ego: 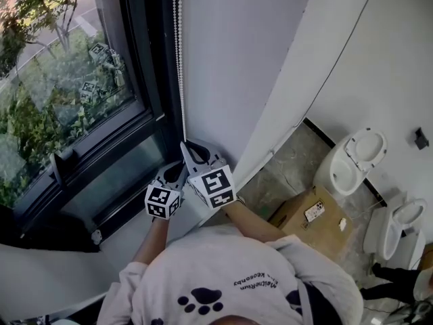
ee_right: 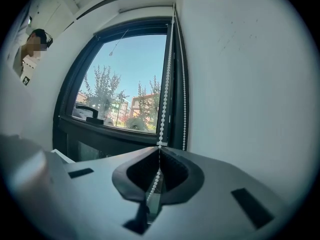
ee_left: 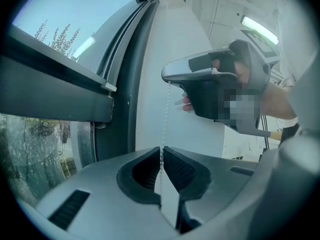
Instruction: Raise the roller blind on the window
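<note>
Both claws are clenched on the bead chain, which hangs from 12 o'clock in the head view down the seam between the dark window frame and the white wall. The right gripper grips the chain higher up. The left gripper grips it just below, toward 7 o'clock, with the two bodies almost touching. In the left gripper view the chain drops into the closed pads of the left gripper, and the right gripper shows at 1 o'clock, closed on the same strand. In the right gripper view the chain runs into the shut pads of the right gripper. A second strand hangs just beside it at 1 o'clock, against the wall. The window glass is uncovered as far as this view shows, and the blind itself cannot be made out. The frame stands close on the left of the chain and the wall close on the right, so free room lies mainly along the chain's own line. A white sill lies directly under the grippers. On the floor, well apart, are a cardboard box at 4 o'clock, a toilet at 3 o'clock and a second white fixture beyond it.
</note>
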{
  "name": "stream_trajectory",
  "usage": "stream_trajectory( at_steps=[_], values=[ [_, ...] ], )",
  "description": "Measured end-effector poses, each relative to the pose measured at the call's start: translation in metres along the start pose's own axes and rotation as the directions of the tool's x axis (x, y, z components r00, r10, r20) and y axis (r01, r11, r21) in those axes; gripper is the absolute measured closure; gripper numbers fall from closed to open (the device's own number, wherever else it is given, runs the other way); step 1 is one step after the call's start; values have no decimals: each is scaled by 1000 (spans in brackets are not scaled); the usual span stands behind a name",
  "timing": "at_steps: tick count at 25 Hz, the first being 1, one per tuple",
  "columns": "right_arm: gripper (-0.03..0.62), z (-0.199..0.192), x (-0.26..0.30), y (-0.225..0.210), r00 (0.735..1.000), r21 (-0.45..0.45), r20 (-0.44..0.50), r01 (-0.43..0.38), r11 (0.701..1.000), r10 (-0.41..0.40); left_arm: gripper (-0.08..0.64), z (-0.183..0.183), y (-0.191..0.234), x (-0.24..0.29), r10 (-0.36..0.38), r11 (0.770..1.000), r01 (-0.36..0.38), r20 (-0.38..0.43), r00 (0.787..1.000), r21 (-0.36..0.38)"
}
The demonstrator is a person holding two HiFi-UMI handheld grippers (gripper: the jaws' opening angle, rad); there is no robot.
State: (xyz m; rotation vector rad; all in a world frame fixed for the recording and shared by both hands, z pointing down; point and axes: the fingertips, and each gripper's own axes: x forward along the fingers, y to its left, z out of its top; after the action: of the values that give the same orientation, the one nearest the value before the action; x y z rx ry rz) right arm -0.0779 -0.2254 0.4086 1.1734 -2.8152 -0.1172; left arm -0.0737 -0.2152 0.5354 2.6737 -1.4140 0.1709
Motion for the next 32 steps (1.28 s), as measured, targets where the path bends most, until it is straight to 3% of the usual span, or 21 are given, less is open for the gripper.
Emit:
stream_trajectory(
  at_steps=[3, 9, 13, 16, 23, 28, 32],
  values=[
    [581, 0, -1, -3, 1000, -2, 7, 15, 1000, -15, 550, 6, -2, -5, 1, 1000, -1, 7, 1000, 8],
    [580, -7, -4, -6, 1000, -1, -4, 26, 1000, -26, 549, 41, -1, -17, 38, 999, -40, 94, 995, 22],
    [575, -7, -9, -6, 999, -11, 19, 43, 999, -43, 477, 67, -1, -25, 56, 998, -61, 160, 986, 26],
    [491, -7, -11, -6, 998, -8, 32, 49, 999, -49, 477, 86, -2, -28, 62, 997, -68, 198, 978, 26],
    [491, 2, -22, -14, 994, 32, 65, 90, 995, -92, 482, 116, 2, -39, 107, 993, -115, 237, 965, 17],
    [492, 12, -32, -14, 990, 73, 88, 100, 992, -107, 539, 134, -5, -45, 118, 991, -128, 237, 964, 26],
    [564, 21, -40, -15, 988, 83, 100, 110, 990, -118, 552, 143, -13, -50, 121, 991, -131, 228, 966, 27]
  ],
)
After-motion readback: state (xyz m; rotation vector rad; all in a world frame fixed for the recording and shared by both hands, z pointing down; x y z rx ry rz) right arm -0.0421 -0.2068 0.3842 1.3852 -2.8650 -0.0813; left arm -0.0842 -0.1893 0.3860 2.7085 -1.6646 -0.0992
